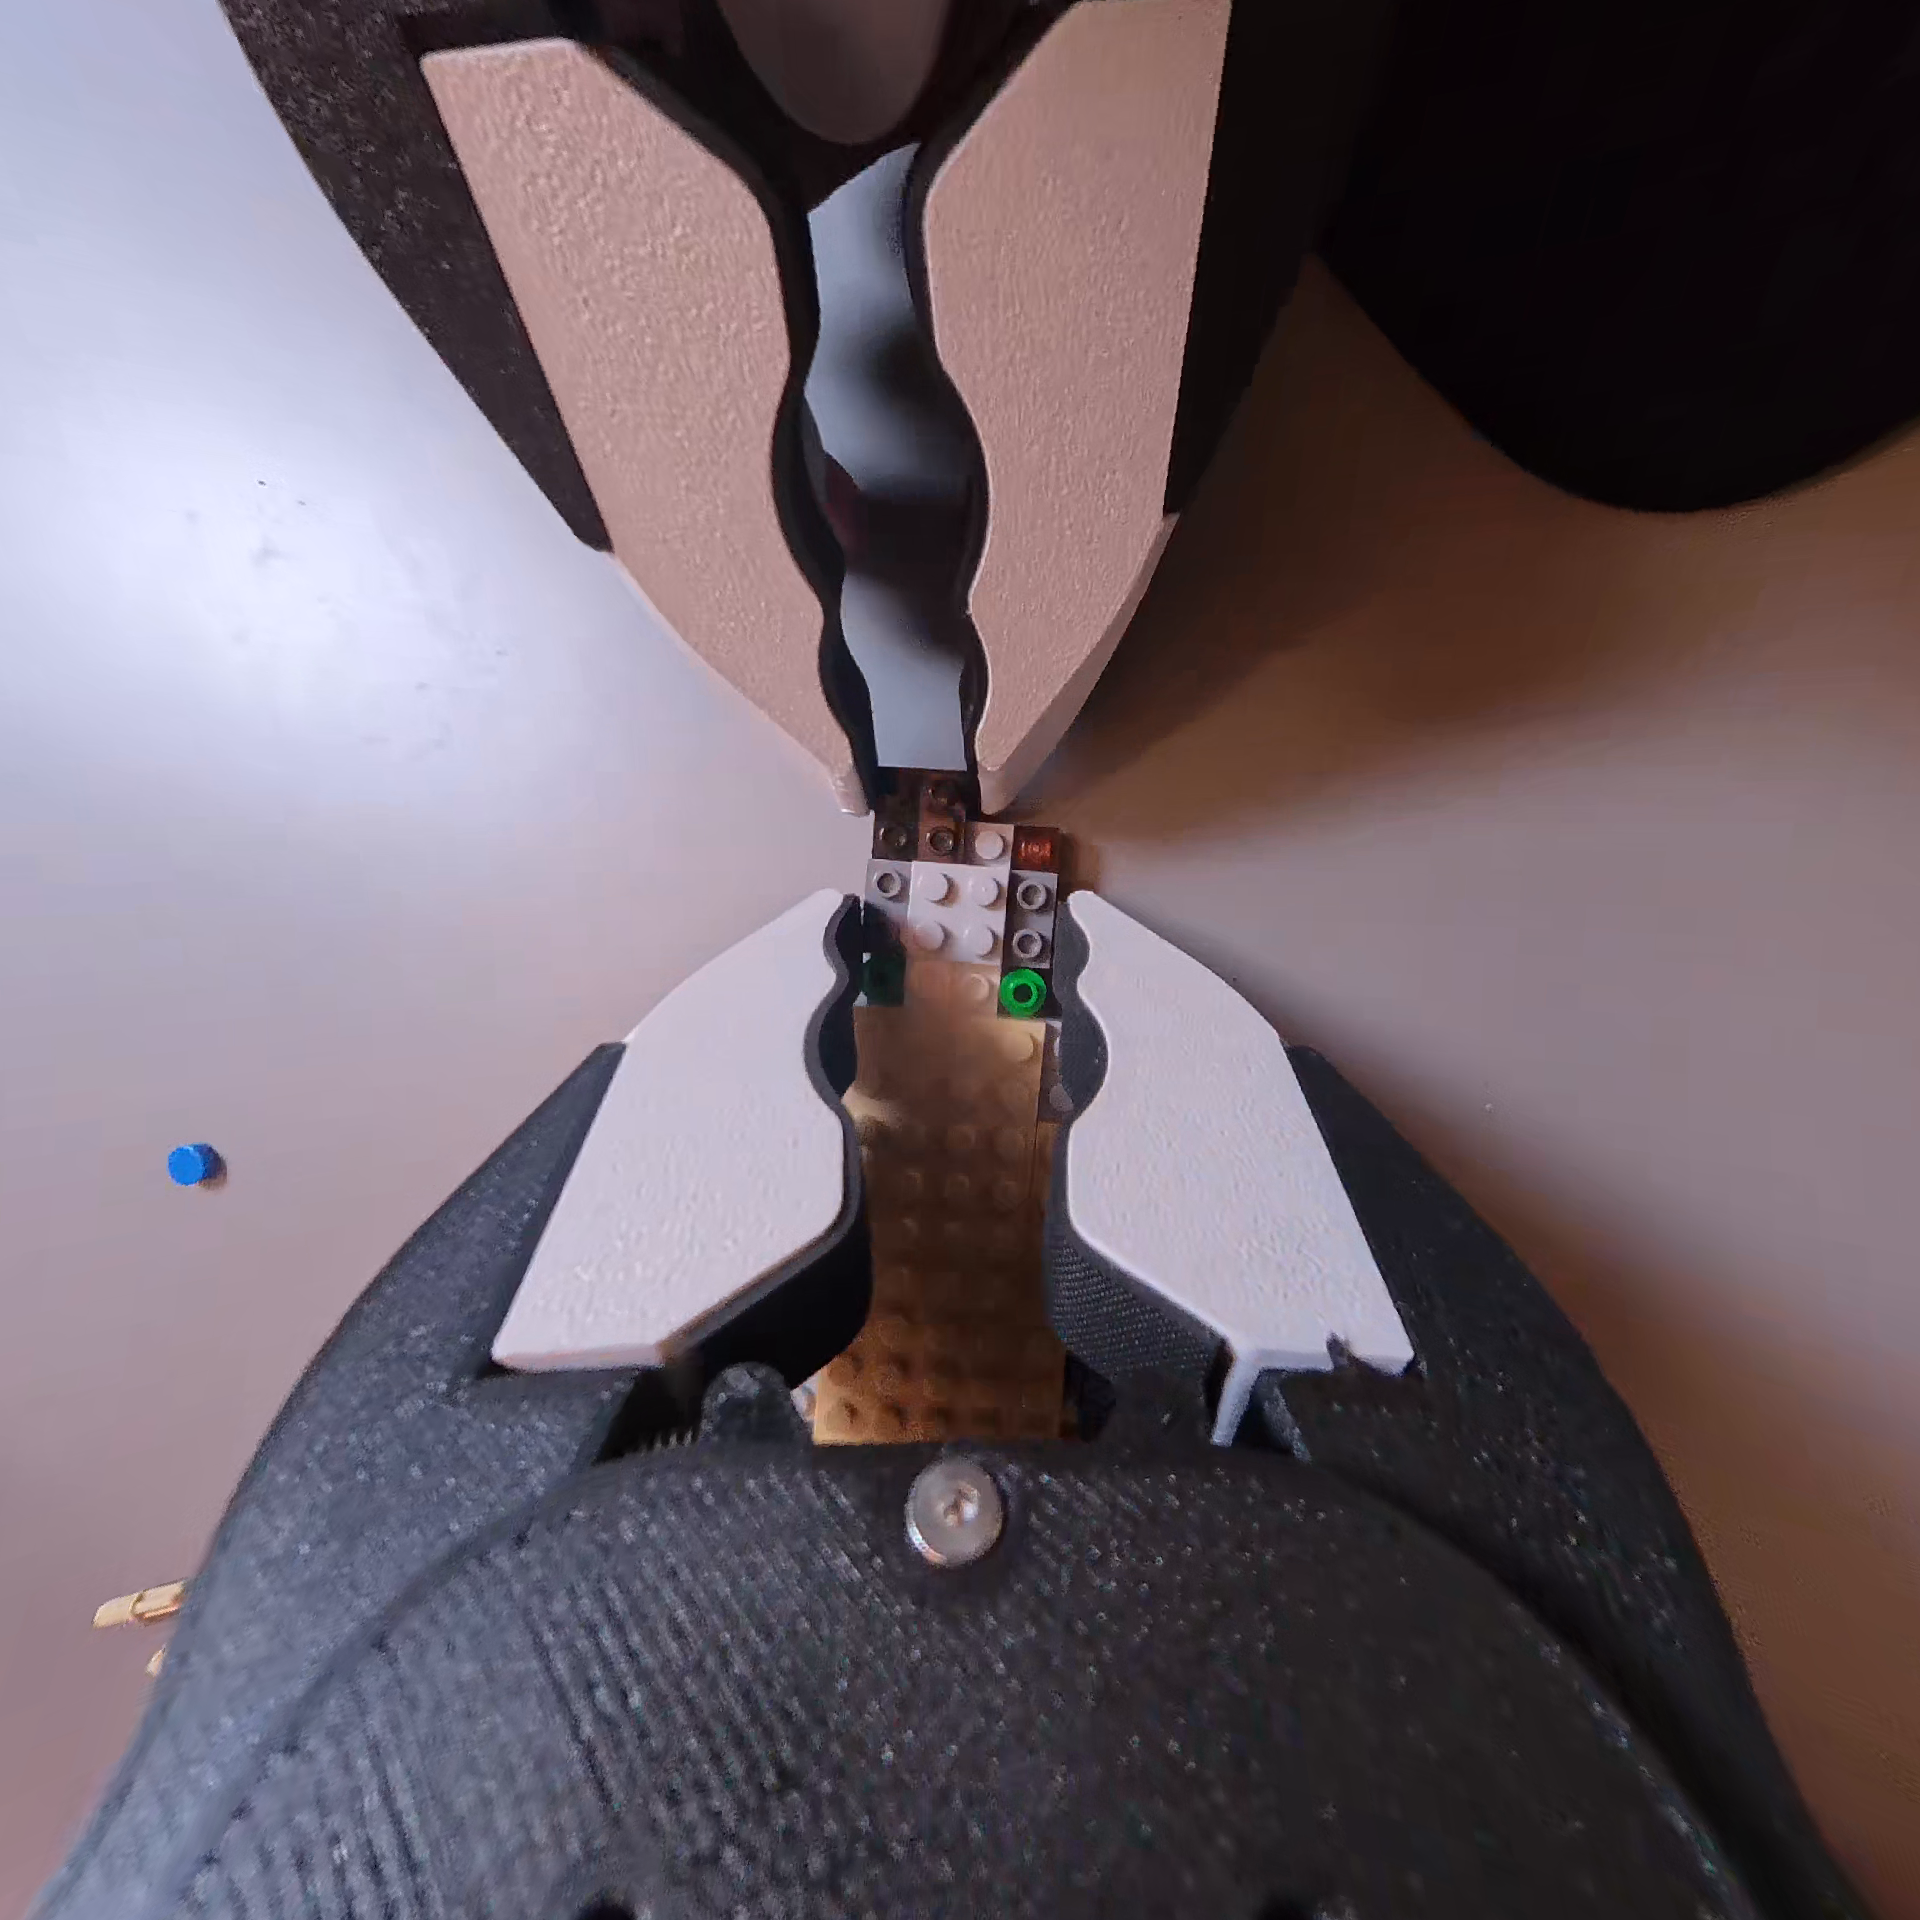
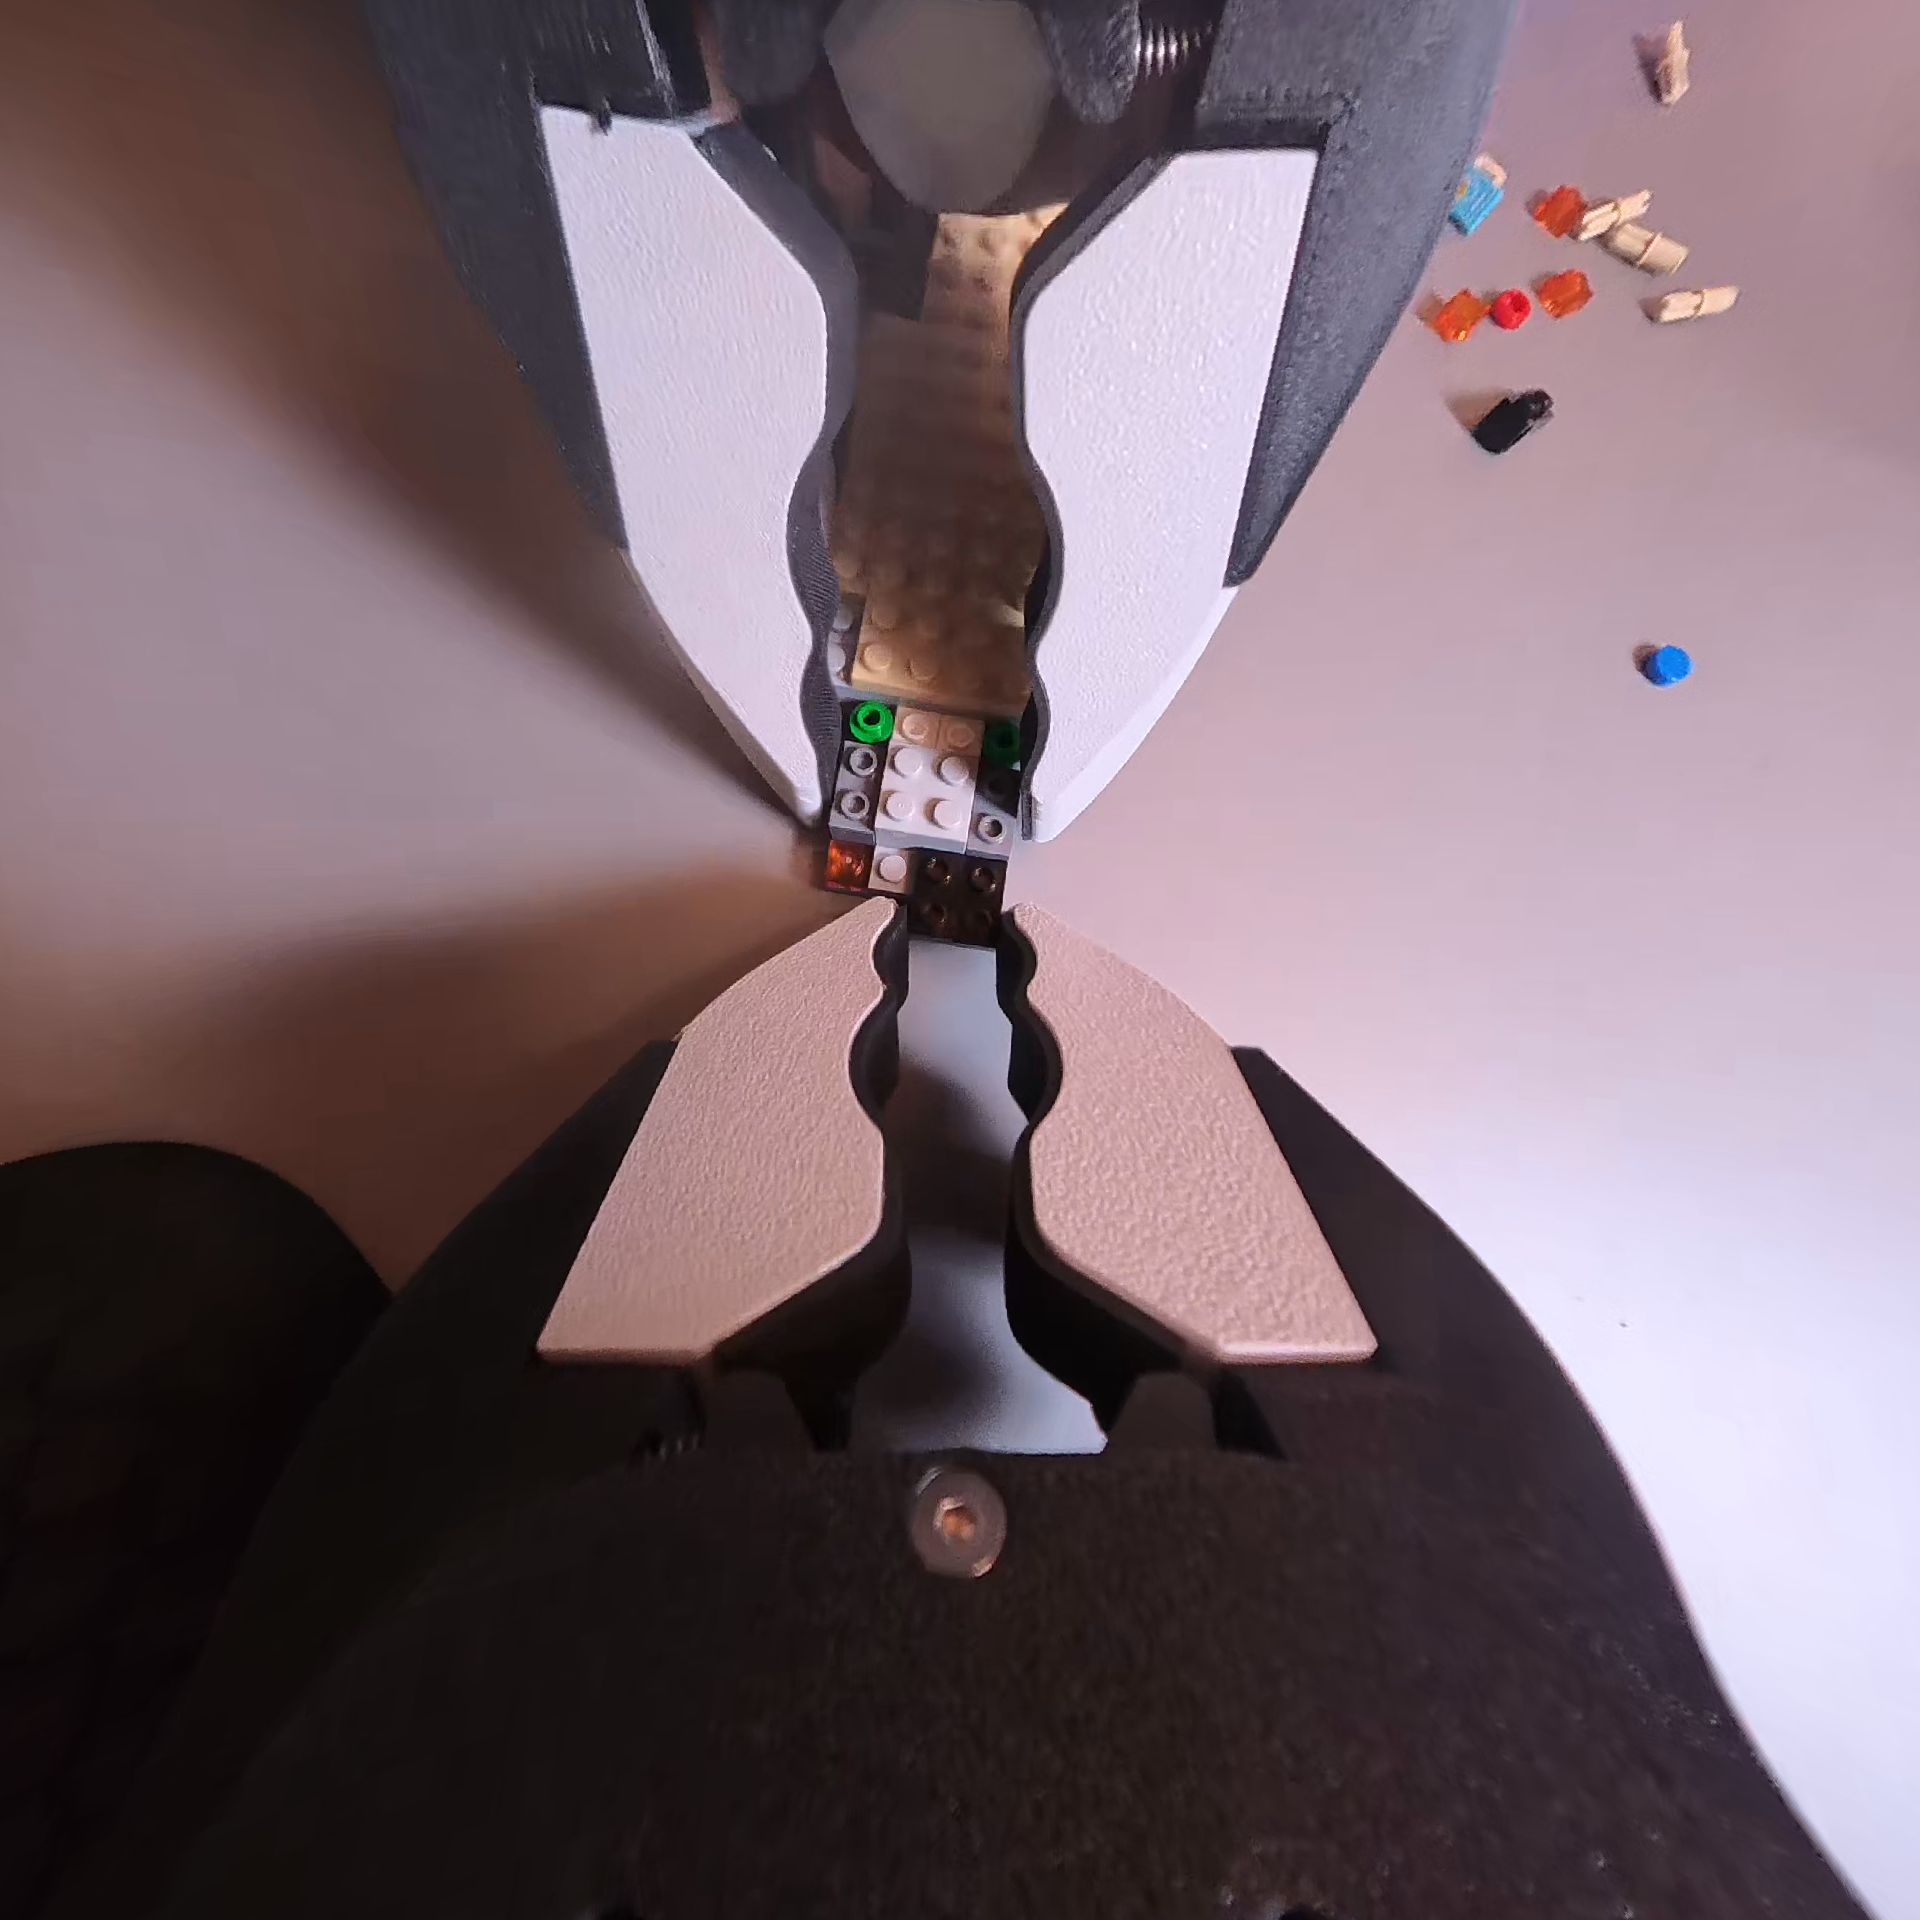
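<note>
Two claws clamp one brick model [image 1: 966,914]: left [image 1: 961,935] its sides, right [image 2: 951,920] its dark-brown end

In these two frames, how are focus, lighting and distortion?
Left wrist view: brick model fairly sharp, table warm-tinted with a dark shadow top right; wide-angle bending swells the left gripper. Right wrist view: loose bricks slightly soft, edges stretched, shadow lower left.

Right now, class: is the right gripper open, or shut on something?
Shut: right gripper fingers press both sides of the brown brick at the model's end.
</note>
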A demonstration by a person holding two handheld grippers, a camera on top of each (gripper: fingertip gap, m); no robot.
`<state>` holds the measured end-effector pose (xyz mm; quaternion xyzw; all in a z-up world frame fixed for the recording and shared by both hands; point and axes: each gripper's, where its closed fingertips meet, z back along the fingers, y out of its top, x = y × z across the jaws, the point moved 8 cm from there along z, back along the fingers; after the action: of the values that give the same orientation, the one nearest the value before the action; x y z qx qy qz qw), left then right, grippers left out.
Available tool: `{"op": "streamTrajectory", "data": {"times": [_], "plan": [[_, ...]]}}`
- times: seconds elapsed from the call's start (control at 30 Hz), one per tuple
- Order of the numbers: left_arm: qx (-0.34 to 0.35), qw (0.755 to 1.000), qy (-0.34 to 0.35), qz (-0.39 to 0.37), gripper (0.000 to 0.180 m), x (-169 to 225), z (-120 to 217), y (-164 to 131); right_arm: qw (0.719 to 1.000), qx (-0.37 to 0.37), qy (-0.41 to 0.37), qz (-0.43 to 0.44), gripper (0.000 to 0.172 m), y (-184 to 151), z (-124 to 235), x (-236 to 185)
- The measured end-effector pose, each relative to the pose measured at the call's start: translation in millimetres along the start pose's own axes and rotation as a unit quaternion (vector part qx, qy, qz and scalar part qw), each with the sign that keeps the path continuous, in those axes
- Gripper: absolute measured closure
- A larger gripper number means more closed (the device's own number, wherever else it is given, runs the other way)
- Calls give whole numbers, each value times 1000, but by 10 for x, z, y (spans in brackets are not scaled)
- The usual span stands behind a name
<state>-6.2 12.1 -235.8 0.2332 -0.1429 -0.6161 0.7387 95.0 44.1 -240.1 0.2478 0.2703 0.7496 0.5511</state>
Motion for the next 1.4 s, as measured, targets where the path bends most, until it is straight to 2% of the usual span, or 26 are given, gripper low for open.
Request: {"op": "streamTrajectory", "data": {"times": [0.37, 0.57, 0.7, 0.8, 0.87, 0.97, 1.07, 1.17, 1.27, 1.4], "plan": [[16, 999, 11, -26, 144, 11, -3, 25, 999, 33, 6, -39, 156, -52, 81, 5], [8, 999, 8, -31, 144, 19, -6, 20, 1000, 21, -22, -3, 156, -31, 70, -51], [3, 1000, 5, -29, 144, 10, -13, 31, 999, 29, -18, -13, 157, -42, 81, -36], [-6, 1000, -12, -17, 146, 5, -3, 10, 993, 109, -34, -36, 156, 103, 351, 49], [-2, 1000, -5, -26, 146, 14, 0, 13, 993, 85, -82, -4, 156, 112, 485, 87], [3, 1000, 6, -22, 145, 5, 3, 6, 995, 80, -55, -26, 156, -43, 340, 21], [30, 999, 10, -10, 145, 3, 56, 4, 993, 95, -55, -40, 156, -45, 421, 80], [104, 994, -9, 36, 142, -29, 210, 51, 991, 116, -60, -35, 156, -34, 448, 76], [158, 986, -1, 61, 144, -98, 346, 53, 990, 126, -60, -29, 156, -6, 415, 51], [169, 985, 43, -4, 145, 7, 443, 84, 990, 127, -36, -45, 156, 35, 326, -5]]}}
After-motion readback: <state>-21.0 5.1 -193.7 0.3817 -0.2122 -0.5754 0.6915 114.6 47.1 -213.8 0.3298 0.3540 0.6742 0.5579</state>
